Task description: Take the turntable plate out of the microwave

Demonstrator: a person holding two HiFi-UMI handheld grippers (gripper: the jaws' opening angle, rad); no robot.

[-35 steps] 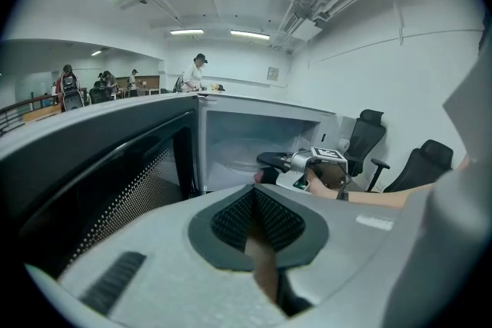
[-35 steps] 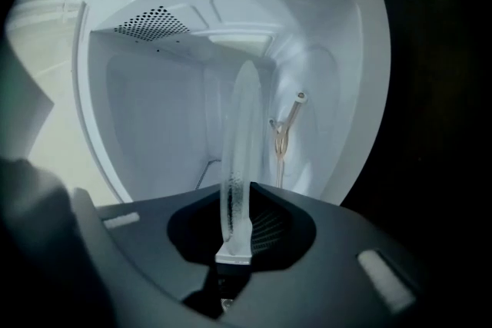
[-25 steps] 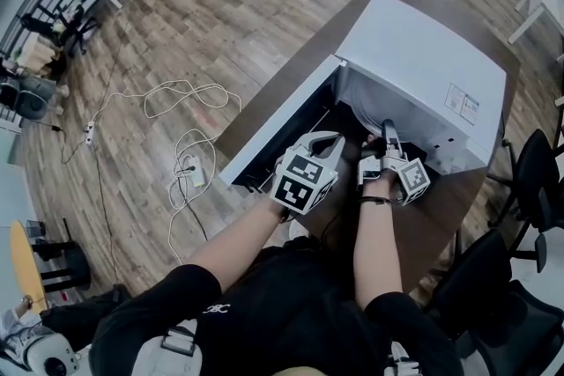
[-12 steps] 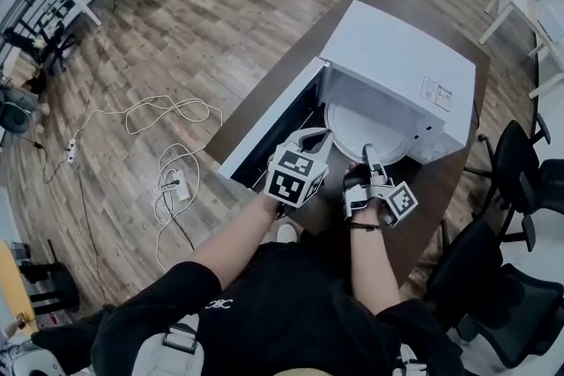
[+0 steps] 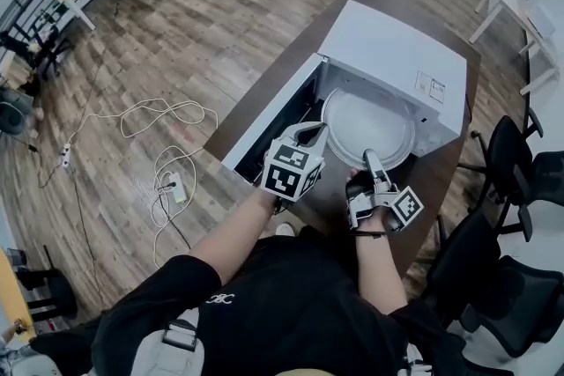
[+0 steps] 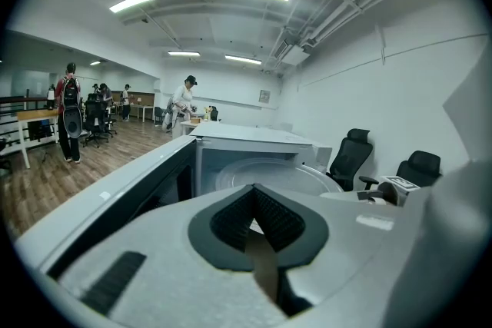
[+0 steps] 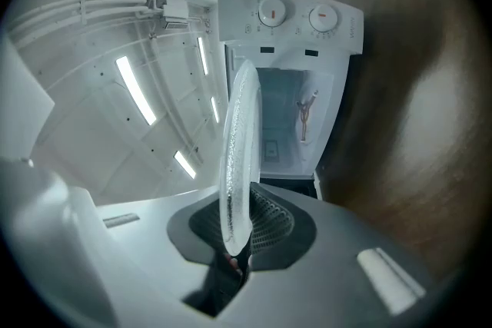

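"Turntable plate (image 5: 368, 123): where is it seen?"

"It is seen at the open front of the microwave (image 5: 397, 44), held flat above the table (image 5: 441, 180). It is partly out of the opening. How much of its far rim is left inside cannot be told."

"By what is it held?"

"It is held by the right gripper (image 5: 369, 157). In the right gripper view, the near rim of the clear glass is pinched between the two pads."

"And the left gripper (image 5: 317, 130)?"

"Nothing is held in it. Its jaws are seen shut, tip to tip. It is held up between the open door (image 5: 264, 128) and the plate, close to the plate's left rim."

"Where is the microwave placed?"

"It is set across the brown table. Its open front is turned to the table's near edge, where the person stands. The door is swung out along the table's left edge."

"Can any writing be read?"

"A small white label (image 5: 429, 88) is stuck on top of the microwave, near its right front corner. Its print is too small to be read. Two round knobs (image 7: 270, 11) are shown in the right gripper view. Tiny marks are printed round them, and these cannot be read either. Black and white square patterns, not words, are carried on each gripper's cube (image 5: 291, 172)."
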